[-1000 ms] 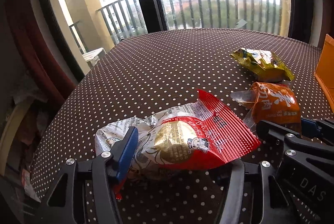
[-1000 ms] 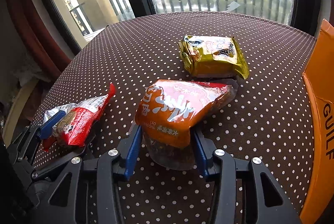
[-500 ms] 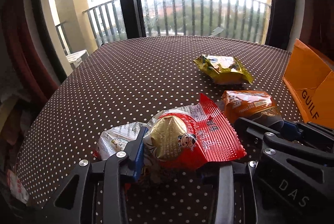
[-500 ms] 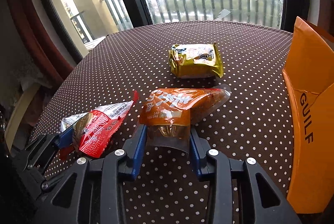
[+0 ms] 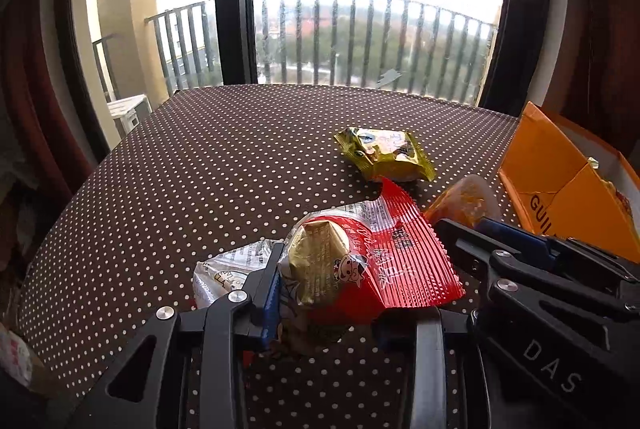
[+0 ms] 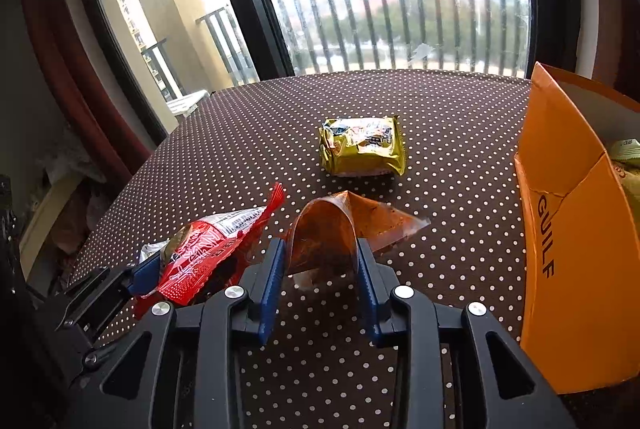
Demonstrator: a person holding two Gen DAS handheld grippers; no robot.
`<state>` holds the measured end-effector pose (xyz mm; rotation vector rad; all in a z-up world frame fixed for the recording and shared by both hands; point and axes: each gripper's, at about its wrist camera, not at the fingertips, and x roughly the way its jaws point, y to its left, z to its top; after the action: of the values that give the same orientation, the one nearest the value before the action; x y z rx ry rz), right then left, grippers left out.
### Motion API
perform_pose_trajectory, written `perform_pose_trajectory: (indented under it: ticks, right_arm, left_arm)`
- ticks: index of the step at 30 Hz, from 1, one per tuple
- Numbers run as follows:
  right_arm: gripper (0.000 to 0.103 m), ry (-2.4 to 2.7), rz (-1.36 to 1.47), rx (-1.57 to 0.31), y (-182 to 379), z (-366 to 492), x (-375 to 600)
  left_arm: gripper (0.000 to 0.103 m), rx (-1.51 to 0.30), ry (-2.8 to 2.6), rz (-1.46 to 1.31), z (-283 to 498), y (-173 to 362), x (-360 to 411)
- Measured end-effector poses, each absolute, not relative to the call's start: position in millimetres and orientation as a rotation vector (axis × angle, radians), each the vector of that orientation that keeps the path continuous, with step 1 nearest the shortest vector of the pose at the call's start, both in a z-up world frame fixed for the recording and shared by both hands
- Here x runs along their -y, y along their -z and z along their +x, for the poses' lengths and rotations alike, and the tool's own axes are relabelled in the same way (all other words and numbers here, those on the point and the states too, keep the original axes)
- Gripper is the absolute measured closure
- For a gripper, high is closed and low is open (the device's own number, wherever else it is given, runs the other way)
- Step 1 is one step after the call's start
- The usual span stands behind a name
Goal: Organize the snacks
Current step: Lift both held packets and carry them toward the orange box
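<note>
My left gripper (image 5: 332, 293) is shut on a red and silver snack packet (image 5: 372, 269), which is pinched at its middle and held just above the dotted tablecloth. The right gripper (image 6: 320, 253) has its blue pads pressed on an orange snack packet (image 6: 324, 233). Its jaws are still closing, and the packet arches up between them. In the right wrist view the red packet (image 6: 200, 253) hangs at the left in the left gripper (image 6: 148, 273). A yellow snack packet (image 6: 362, 149) lies flat on the table farther away.
An open orange cardboard box (image 6: 572, 229) marked GUILF stands at the right edge of the round table (image 5: 200, 169), with some packets inside it. Behind the table are a window and a balcony railing. The table's left edge drops to cluttered floor.
Both grippers have closed tighter on their packets and risen, lifting them off the cloth. The orange packet has buckled into an arch. The orange box has come further into view.
</note>
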<state>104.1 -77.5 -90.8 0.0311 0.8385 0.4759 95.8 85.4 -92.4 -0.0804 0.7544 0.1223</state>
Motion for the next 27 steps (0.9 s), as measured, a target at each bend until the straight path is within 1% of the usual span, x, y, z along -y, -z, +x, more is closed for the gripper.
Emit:
perform_pose_trajectory:
  ticks: [4, 5, 7, 8, 9, 10, 12, 13, 16, 18, 22, 23, 25, 26, 27]
  right_arm:
    - [0.067, -0.474, 0.034, -0.844, 92, 108, 78]
    - [0.065, -0.475, 0.044, -0.84, 92, 109, 78]
    - [0.05, -0.462, 0.044, -0.838, 95, 110, 76]
    - [0.035, -0.447, 0.04, -0.838, 97, 111, 75]
    - [0.027, -0.434, 0.042, -0.841, 100, 113, 74]
    - [0.026, -0.435, 0.047, -0.848, 103, 115, 73]
    - [0.018, -0.435, 0.055, -0.864, 109, 120, 71]
    - [0.016, -0.43, 0.056, -0.87, 112, 122, 70]
    - [0.014, -0.413, 0.042, -0.904, 122, 128, 63]
    - [0.01, -0.39, 0.064, -0.937, 131, 132, 62]
    - [0.01, -0.365, 0.118, -1.005, 147, 144, 65]
    - [0.009, -0.37, 0.113, -0.991, 148, 145, 65]
    - [0.01, -0.37, 0.092, -0.99, 150, 145, 64]
    - [0.013, -0.368, 0.088, -0.988, 150, 145, 63]
    - [0.023, -0.373, 0.084, -0.984, 149, 144, 62]
  left_arm:
    - [0.068, -0.766, -0.121, -0.083, 99, 95, -84]
    - [0.067, -0.771, -0.124, -0.086, 100, 97, -85]
    - [0.067, -0.778, -0.132, -0.085, 101, 99, -87]
    - [0.067, -0.781, -0.132, -0.084, 102, 101, -88]
    - [0.067, -0.783, -0.135, -0.083, 102, 102, -89]
    - [0.067, -0.785, -0.138, -0.082, 103, 104, -90]
    - [0.067, -0.79, -0.144, -0.08, 104, 107, -92]
    - [0.067, -0.792, -0.15, -0.075, 105, 109, -93]
    - [0.067, -0.804, -0.171, -0.052, 107, 117, -96]
    - [0.067, -0.791, -0.189, -0.023, 106, 121, -96]
    - [0.066, -0.784, -0.202, 0.012, 106, 126, -93]
    - [0.065, -0.783, -0.205, 0.009, 106, 127, -93]
    - [0.065, -0.782, -0.21, 0.016, 106, 128, -92]
    - [0.065, -0.785, -0.213, 0.02, 107, 129, -91]
    - [0.065, -0.788, -0.215, 0.024, 108, 129, -91]
